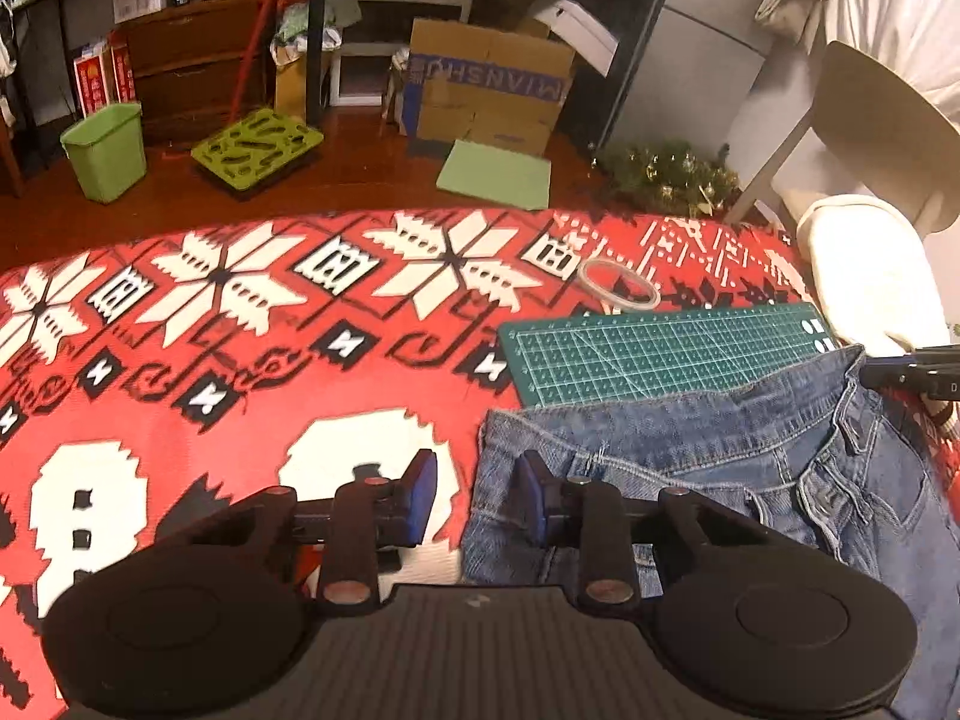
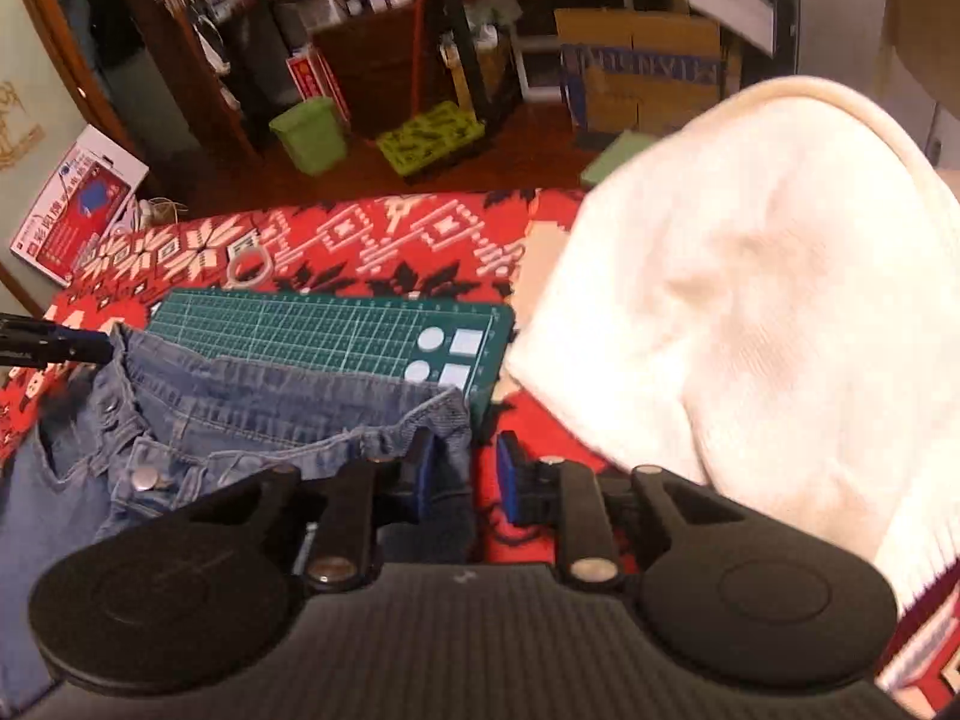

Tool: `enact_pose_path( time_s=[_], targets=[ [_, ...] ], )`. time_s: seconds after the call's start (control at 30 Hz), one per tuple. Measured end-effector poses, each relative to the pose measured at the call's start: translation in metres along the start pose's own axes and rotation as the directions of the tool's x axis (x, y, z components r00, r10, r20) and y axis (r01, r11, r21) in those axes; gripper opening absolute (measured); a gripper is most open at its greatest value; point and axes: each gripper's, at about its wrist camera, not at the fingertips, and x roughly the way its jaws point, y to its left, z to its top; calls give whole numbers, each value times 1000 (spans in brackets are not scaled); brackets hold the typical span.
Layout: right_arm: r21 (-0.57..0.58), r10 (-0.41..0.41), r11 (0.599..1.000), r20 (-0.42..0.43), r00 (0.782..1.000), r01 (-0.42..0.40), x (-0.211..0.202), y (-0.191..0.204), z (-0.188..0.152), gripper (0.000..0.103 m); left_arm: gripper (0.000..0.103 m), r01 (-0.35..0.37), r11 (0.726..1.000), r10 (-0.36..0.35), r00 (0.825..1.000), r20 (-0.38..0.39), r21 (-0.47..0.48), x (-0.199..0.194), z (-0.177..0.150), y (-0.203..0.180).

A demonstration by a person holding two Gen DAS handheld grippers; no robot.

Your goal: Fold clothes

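Jeans [image 1: 720,468] lie waistband-up on the patterned worktop [image 1: 240,360]; left claw [image 1: 477,495] and right claw [image 2: 465,477] each straddle a waistband corner, part-spread, not yet pinching, likely to lift it evenly.

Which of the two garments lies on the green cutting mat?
The blue denim jeans: their waistband overlaps the green cutting mat. The white knitted garment lies beside it.

Jeans [image 1: 720,468]: faded blue denim, lighter stitching, silver snaps.
Cloth [image 1: 240,348] on the surface: red, with white snowflake motifs and black geometric figures.
Mat [image 1: 660,354]: dark green, pale grid lines.
Sweater [image 2: 750,312]: cream, plain.
Gripper [image 1: 477,495] pads [image 1: 425,492]: blue; frame black.
Bin [image 1: 107,150]: light green.
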Motion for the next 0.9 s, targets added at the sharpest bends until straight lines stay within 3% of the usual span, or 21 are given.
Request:
enact_pose_path(
  time_s=[0.17, 0.33, 0.43, 0.53, 0.8, 0.9],
  targets=[
    [-1, -30, 1000, 41, 999, 30, 4, 7, -3, 26, 33, -65, 993, 63, 998, 32, 94, 2, 1, -13],
    [-10, -26, 1000, 37, 999, 26, 5, 9, 0, 20, 29, -52, 993, 48, 998, 35, 103, 6, 7, -14],
    [-32, -7, 999, 25, 1000, 8, 1, 13, 0, 10, 14, -6, 996, 4, 1000, 15, 88, 9, 10, -11],
    [-61, -20, 998, 35, 999, 22, -2, 19, -2, 8, 8, -12, 994, 9, 1000, 27, 112, 6, 8, -15],
    [-53, -48, 997, 74, 996, 52, -6, 17, 4, 7, 7, -57, 986, 40, 994, 106, 157, 2, 17, -28],
    [-67, -67, 995, 68, 995, 72, -3, 18, 1, 14, 12, -100, 979, 85, 992, 88, 180, 11, 16, -34]
  ],
)
